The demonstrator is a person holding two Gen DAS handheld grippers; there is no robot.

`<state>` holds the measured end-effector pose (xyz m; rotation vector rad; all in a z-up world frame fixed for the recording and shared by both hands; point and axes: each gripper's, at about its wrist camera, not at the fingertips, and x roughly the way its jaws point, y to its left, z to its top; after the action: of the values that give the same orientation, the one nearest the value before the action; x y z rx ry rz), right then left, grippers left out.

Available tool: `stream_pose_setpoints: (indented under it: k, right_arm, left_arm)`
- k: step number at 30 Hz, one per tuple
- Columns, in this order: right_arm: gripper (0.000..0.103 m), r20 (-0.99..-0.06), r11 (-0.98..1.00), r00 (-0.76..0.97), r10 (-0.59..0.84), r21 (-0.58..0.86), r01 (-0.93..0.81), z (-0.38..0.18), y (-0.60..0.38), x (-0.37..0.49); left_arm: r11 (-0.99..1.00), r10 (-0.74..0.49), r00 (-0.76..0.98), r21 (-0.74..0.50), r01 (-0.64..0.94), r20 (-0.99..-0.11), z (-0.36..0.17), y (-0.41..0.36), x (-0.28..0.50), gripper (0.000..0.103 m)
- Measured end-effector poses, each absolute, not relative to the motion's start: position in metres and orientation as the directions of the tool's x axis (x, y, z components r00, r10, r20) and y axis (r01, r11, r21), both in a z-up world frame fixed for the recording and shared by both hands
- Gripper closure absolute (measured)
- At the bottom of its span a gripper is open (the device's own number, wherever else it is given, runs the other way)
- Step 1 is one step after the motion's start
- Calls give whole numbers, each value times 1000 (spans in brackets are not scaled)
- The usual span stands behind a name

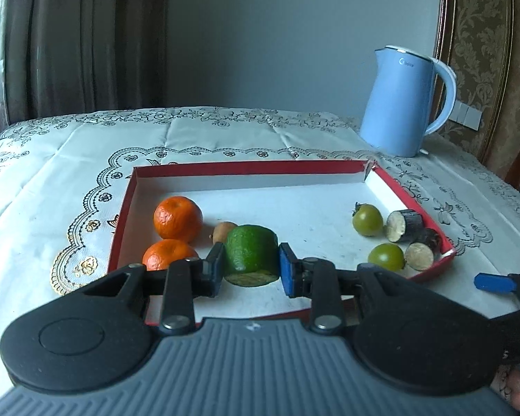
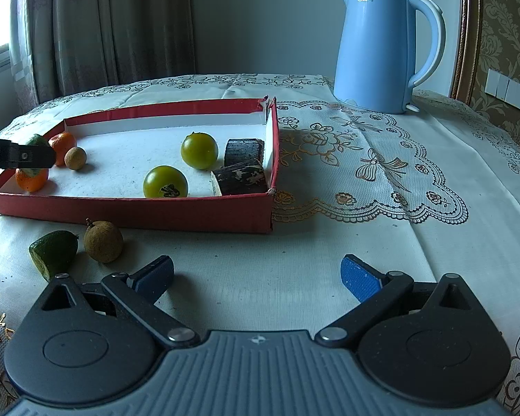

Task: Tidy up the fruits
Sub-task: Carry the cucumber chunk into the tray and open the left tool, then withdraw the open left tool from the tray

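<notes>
left gripper (image 1: 251,270) jaws clamp a cut lime piece (image 1: 250,253) over the red tray (image 1: 225,167), beside two tangerines (image 1: 178,219).

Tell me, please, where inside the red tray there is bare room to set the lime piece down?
The tray floor is bare in the middle, between the tangerines and the green tomatoes, and along the far wall. The left side by the tangerines and longan and the right side by the dark cane pieces are crowded.

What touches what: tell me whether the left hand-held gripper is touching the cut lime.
Touching. The left wrist view shows the left hand-held gripper with both pads pressed against the cut lime.
</notes>
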<state>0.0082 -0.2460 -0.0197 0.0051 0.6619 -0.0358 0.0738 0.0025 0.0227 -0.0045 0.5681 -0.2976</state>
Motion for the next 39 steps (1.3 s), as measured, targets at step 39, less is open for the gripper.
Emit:
stream_pose_setpoints:
  k: [39]
  right_arm:
    - [0,-615,999,788,-32,-9,34,-20,-246,8]
  left_arm:
    - [976,-192,800,-23,217,-569,-5,-4,84,35]
